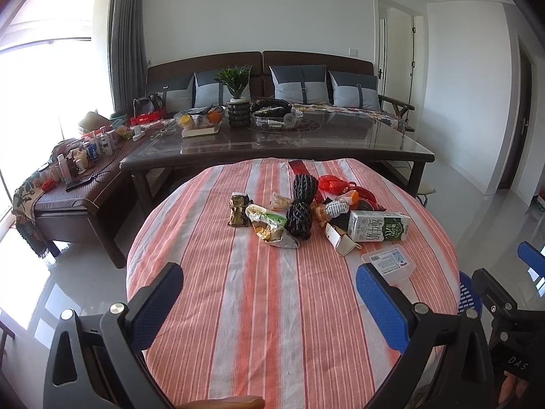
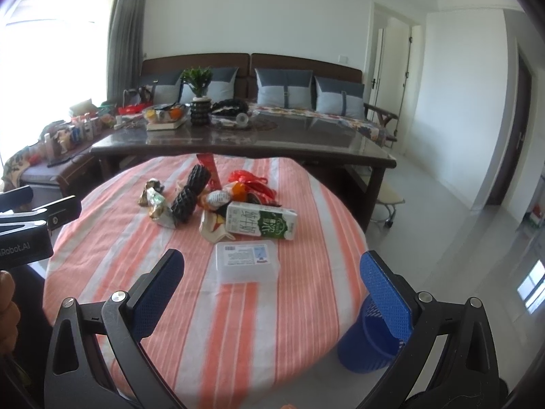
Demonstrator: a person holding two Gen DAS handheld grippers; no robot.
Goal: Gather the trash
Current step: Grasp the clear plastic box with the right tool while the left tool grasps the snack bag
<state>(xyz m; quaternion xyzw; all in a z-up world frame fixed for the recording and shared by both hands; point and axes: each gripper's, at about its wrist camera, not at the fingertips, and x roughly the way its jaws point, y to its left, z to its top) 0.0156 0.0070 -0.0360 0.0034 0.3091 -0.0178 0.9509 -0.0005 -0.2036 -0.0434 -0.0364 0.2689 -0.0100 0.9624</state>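
A pile of trash lies on the round striped table [image 1: 272,306]: a green-and-white milk carton [image 1: 379,226], black foam netting [image 1: 301,204], snack wrappers [image 1: 269,226], a red plastic bag [image 1: 332,182] and a clear plastic box [image 1: 386,262]. The carton [image 2: 260,223] and box [image 2: 245,260] also show in the right wrist view. A blue mesh trash bin [image 2: 373,344] stands on the floor right of the table. My left gripper [image 1: 269,293] is open and empty above the near table. My right gripper [image 2: 272,281] is open and empty, just short of the box.
A dark coffee table [image 1: 306,139] with a plant, bowls and a book stands behind the round table. A sofa [image 1: 299,85] with cushions is behind it. A side bench [image 1: 78,170] with bottles is at left. Grey tiled floor lies to the right.
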